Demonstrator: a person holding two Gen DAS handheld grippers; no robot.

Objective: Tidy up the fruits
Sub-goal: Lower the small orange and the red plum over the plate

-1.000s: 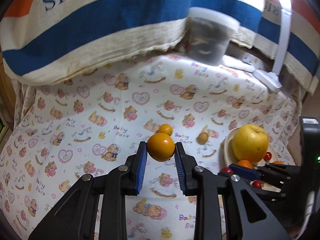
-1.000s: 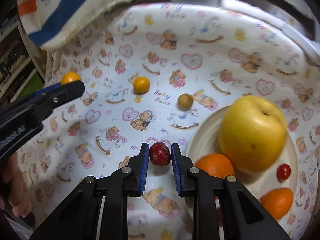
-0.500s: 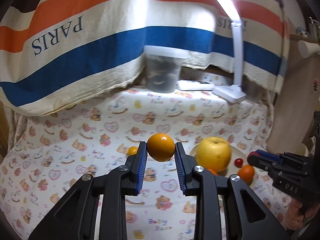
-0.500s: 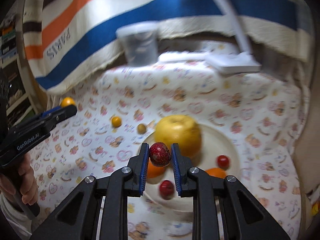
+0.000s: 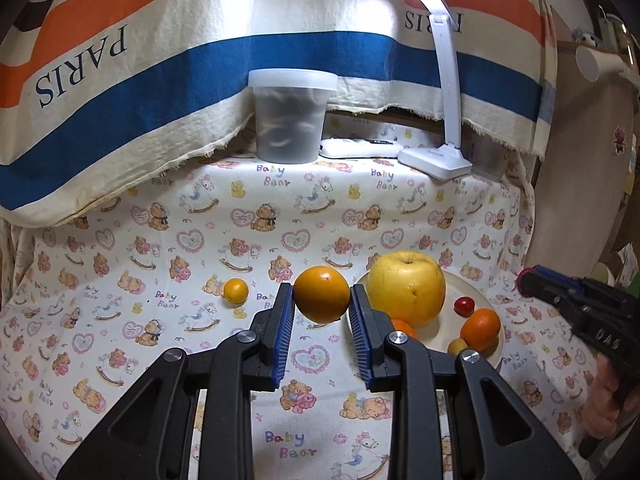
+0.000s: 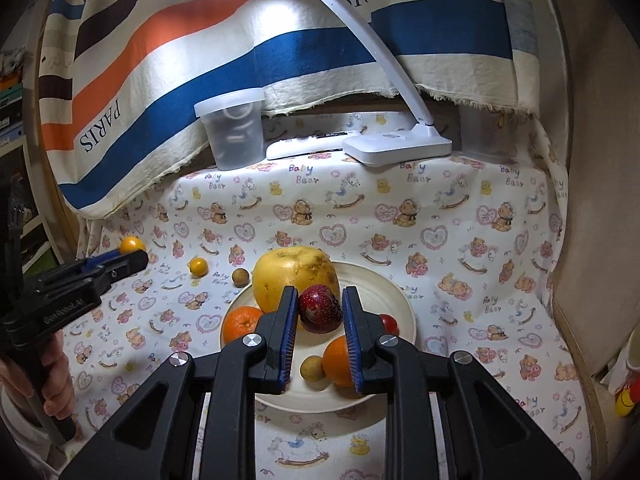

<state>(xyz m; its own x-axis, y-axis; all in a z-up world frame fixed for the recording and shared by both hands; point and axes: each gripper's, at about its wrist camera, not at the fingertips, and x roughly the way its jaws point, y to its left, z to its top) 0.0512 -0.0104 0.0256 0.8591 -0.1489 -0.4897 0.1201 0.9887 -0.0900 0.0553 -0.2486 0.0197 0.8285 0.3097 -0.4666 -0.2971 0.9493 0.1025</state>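
Observation:
My left gripper is shut on an orange and holds it above the cloth, just left of the cream plate. My right gripper is shut on a dark red fruit and holds it over the plate. The plate holds a big yellow apple, two oranges, a small red tomato and a small brown fruit. A small yellow fruit and a brown one lie on the cloth left of the plate.
A lidded plastic tub, a white remote and a white desk lamp stand at the back under a striped hanging cloth. The bear-print tablecloth stretches to the left. A wooden board stands at the right.
Both grippers have risen and pulled back with their fruit, so the views widen. The right gripper has moved from the cloth to over the plate.

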